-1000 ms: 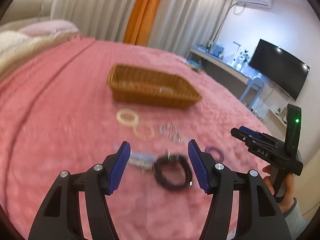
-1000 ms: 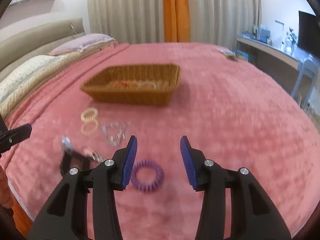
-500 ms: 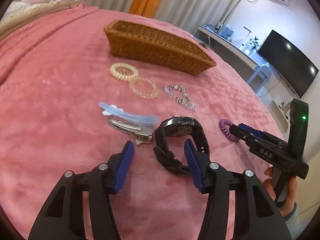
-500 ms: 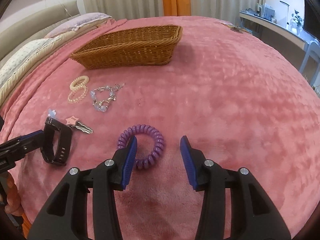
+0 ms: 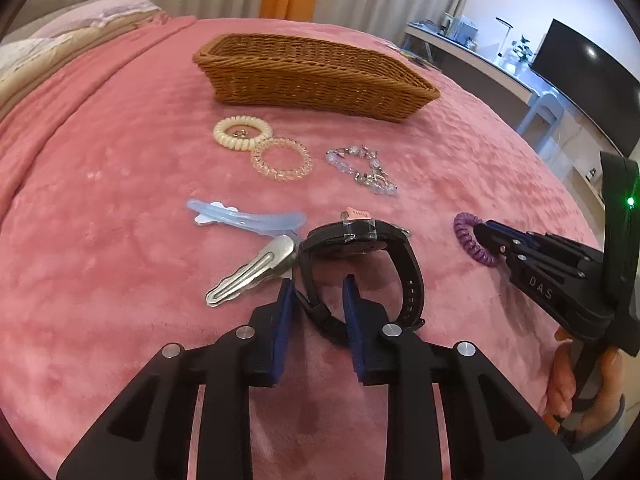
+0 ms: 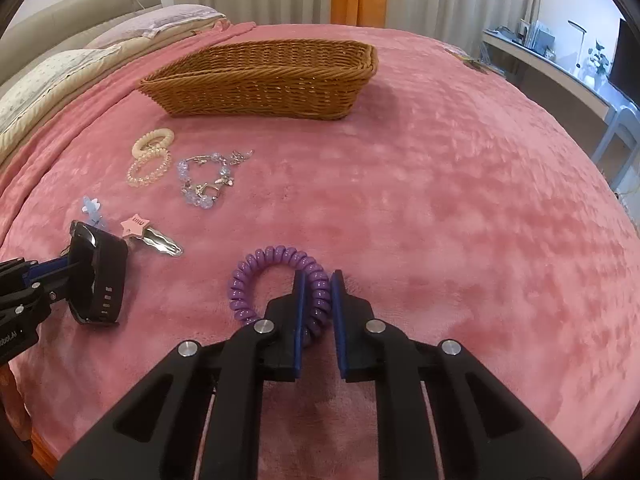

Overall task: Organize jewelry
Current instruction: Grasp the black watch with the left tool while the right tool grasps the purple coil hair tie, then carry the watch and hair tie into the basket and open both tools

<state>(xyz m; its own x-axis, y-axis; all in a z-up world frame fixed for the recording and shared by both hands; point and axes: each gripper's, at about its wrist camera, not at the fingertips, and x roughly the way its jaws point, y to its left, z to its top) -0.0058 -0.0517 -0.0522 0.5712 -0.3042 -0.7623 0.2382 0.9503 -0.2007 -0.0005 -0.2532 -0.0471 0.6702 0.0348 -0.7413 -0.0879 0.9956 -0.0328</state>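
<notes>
Left gripper (image 5: 318,304) astride black watch (image 5: 362,272), silver clip (image 5: 250,272) beside.

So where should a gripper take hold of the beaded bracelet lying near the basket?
The beaded bracelet lies flat and loosely bunched. Come from above and pinch across one bead strand on its open near side, away from the clear coil hair tie.

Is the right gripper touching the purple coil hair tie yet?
Touching. The right wrist view shows the right gripper with both blue pads pressed against the purple coil hair tie.
</notes>
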